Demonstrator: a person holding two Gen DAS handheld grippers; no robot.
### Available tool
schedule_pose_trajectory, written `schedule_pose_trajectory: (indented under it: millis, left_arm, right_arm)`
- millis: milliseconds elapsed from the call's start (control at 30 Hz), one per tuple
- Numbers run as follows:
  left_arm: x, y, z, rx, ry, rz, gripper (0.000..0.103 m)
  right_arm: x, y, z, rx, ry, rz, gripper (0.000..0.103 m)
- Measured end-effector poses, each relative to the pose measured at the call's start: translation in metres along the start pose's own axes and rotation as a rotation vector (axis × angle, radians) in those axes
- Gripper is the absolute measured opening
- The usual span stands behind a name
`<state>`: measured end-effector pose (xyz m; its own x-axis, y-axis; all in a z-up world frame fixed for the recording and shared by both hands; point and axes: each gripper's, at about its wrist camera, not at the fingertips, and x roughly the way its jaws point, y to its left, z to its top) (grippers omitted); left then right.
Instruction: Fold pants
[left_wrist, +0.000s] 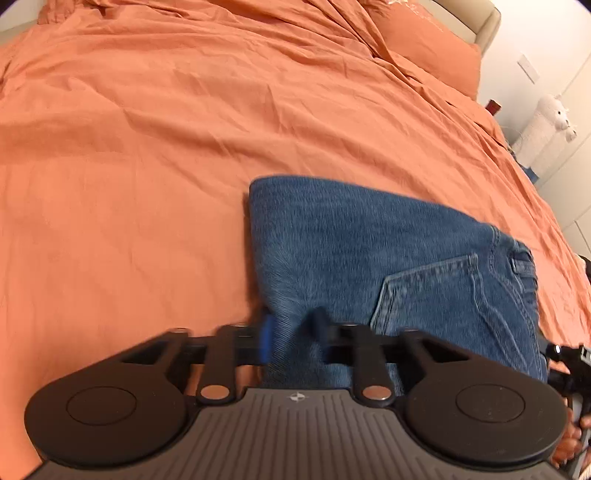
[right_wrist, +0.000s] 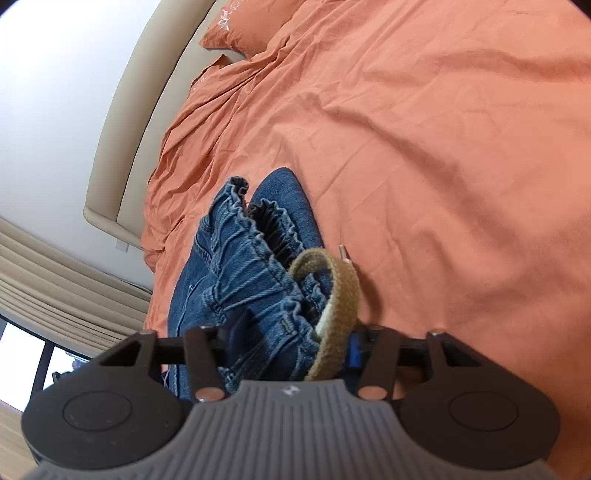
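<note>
The jeans lie on the orange bed cover, near its front edge, already doubled into a compact blue bundle with a back pocket showing on top. From the right wrist view the elastic waistband stands bunched and upright, with a tan drawstring looping out of it and its metal tip resting on the cover. So the lengthwise fold looks done, but the stack is not flat or squared — judging by the loose waistband, at least one more fold and some smoothing remain.

The left gripper has its jaws drawn almost together, pinching a thin edge of denim at the bundle's near left corner; a ridge of cloth rises between the blue pad and the dark finger.

The right gripper stands about half spread, with the gathered waistband and the drawstring filling the gap between its fingers — the fabric seems pressed from both sides, so I read it as clamped on the thick waistband end rather than merely straddling it.
</note>
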<state>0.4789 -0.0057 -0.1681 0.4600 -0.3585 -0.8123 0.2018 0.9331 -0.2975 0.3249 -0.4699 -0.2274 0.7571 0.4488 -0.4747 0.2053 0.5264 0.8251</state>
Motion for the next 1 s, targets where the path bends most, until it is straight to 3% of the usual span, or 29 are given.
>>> schedule_pose_trajectory:
  millis: [167, 300, 633, 700, 833, 933, 1000]
  left_arm:
    - [0.005, -0.014, 0.021, 0.056, 0.023, 0.081, 0.009]
    - [0.018, -0.001, 0.036, -0.025, 0.057, 0.092, 0.011]
    - [0.040, 0.001, 0.071, -0.036, -0.007, 0.218, 0.004]
    - [0.037, -0.004, 0.073, 0.004, -0.008, 0.232, 0.004]
    - [0.004, -0.012, 0.057, 0.095, -0.032, 0.257, 0.016]
    - [-0.026, -0.015, 0.030, 0.116, -0.001, 0.223, 0.020]
    - [-0.042, -0.016, 0.007, 0.105, 0.017, 0.162, 0.033]
  right_arm:
    - [-0.002, 0.008, -0.001, -0.031, 0.003, -0.032, 0.040]
    - [-0.001, 0.008, -0.002, -0.033, 0.002, -0.042, 0.039]
    - [-0.001, 0.017, -0.003, -0.062, -0.003, -0.082, 0.039]
    - [-0.001, 0.017, -0.003, -0.066, -0.001, -0.089, 0.040]
    - [-0.004, 0.030, 0.000, -0.111, -0.008, -0.142, 0.048]
    - [-0.010, 0.047, 0.001, -0.196, -0.054, -0.205, 0.050]
    - [-0.018, 0.060, 0.000, -0.258, -0.112, -0.262, 0.050]
